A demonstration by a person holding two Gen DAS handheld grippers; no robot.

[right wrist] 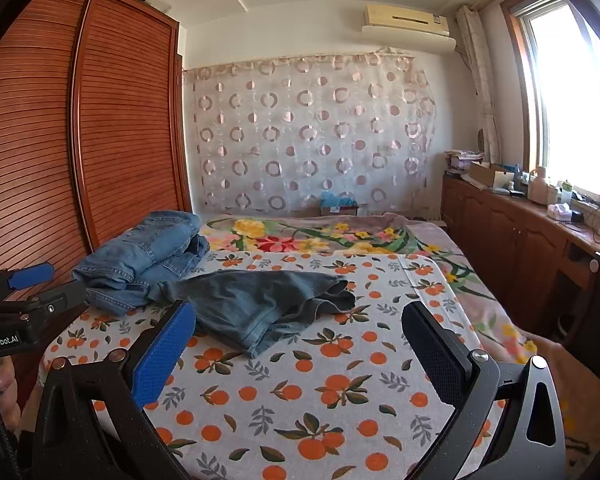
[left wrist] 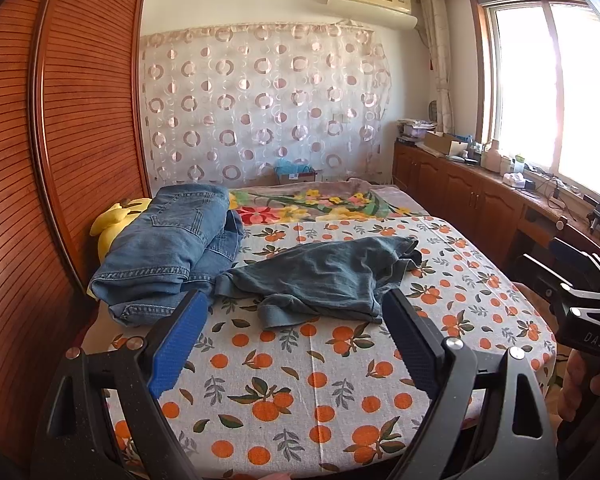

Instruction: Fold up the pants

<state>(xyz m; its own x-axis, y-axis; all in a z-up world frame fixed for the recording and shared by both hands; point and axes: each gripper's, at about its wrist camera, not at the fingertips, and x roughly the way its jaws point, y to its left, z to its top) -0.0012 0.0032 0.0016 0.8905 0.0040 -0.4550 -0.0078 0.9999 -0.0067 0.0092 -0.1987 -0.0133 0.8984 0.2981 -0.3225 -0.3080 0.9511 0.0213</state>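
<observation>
Your left claw [left wrist: 296, 308] and right claw [right wrist: 300, 322] hovered spread and empty; crumpled dark pants [left wrist: 320, 276] lay mid-bed at 12 o'clock, ungrasped. Next, likely: pinch the waistband.

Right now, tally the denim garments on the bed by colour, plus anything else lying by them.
Light blue denim: 1, folded jeans at the wardrobe side.
Dark blue-grey denim: 1, crumpled pants mid-bed on the orange-print sheet.
Yellow plush toy: 1, behind the folded jeans.
Total: 3.
</observation>
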